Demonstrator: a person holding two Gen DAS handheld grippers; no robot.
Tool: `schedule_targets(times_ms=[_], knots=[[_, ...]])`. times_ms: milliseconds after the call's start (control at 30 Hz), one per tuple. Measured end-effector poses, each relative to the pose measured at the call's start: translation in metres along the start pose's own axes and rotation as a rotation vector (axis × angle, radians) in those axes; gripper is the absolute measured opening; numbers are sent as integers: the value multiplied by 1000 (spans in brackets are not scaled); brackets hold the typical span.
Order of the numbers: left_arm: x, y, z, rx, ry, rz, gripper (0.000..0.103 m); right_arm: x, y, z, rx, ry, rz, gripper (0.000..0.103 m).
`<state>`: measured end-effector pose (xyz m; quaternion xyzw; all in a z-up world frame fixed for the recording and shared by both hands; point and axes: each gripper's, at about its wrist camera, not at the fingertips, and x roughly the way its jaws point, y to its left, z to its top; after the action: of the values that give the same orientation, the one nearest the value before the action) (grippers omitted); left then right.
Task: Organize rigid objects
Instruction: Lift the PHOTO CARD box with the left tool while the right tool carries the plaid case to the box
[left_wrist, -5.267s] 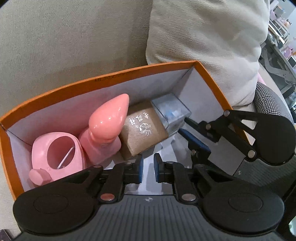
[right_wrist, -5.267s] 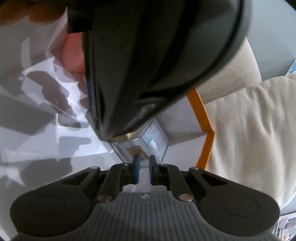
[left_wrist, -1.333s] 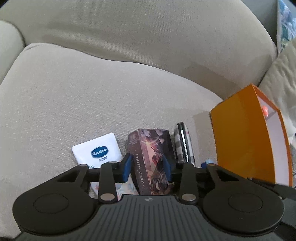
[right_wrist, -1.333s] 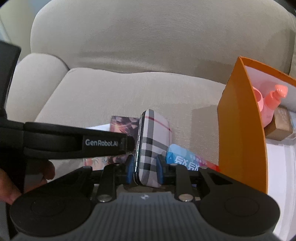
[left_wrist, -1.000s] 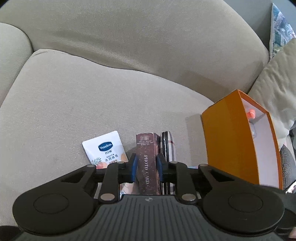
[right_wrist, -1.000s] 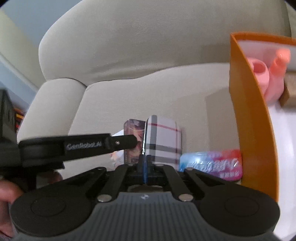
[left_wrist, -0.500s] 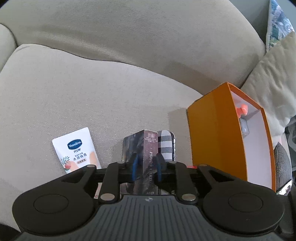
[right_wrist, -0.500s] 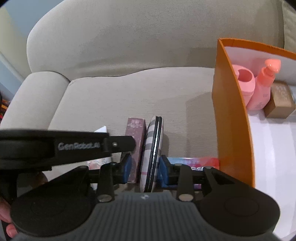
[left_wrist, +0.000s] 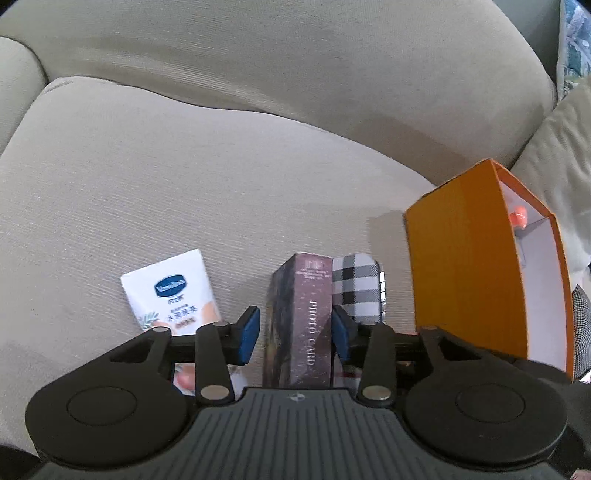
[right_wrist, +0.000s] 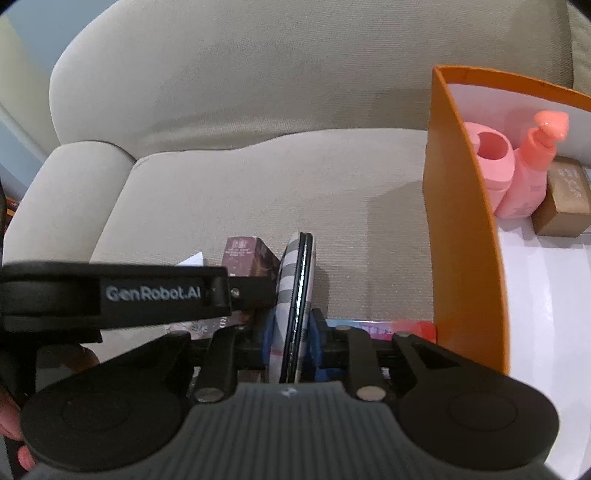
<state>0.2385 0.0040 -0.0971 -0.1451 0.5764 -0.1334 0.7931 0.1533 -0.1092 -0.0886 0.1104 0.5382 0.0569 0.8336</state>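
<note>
A dark photo card box (left_wrist: 301, 317) stands on edge on the beige sofa seat, between the fingers of my left gripper (left_wrist: 295, 334). The jaws are open with a gap on the left side of the box. My right gripper (right_wrist: 291, 341) is shut on a plaid case (right_wrist: 295, 295) held on edge just right of the box (right_wrist: 245, 260). The plaid case also shows in the left wrist view (left_wrist: 356, 288). An orange box (right_wrist: 461, 229) stands to the right and holds a pink cup (right_wrist: 493, 162), a pink pump bottle (right_wrist: 532, 166) and a brown carton (right_wrist: 565, 195).
A white Vaseline sachet (left_wrist: 173, 295) lies flat on the seat left of the photo card box. A blue and red packet (right_wrist: 388, 326) lies beside the orange box (left_wrist: 465, 266). The sofa backrest and a pillow rise behind.
My left gripper has opened off the photo card box, which was squeezed half a second ago. My right gripper has closed tighter on the plaid case. Both views shifted slightly.
</note>
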Motion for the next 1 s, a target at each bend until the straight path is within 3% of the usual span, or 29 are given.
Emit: schedule_targets(times_ms=[167,500,733,1000], knots=[[0,4,4,0,-7,9,26,8,3,6,-20,4,0,24],[-22,16,-3,-37,-46,-26,24,-3,10,3,-27,-18,15,20],[-81,12,-11,-24,-131,-35,24,-58,13,-4,-27,-123,42,20],[-120,-47,-14,72,-194,-121,24,-147,-9,-12,-2,-288,32,20]])
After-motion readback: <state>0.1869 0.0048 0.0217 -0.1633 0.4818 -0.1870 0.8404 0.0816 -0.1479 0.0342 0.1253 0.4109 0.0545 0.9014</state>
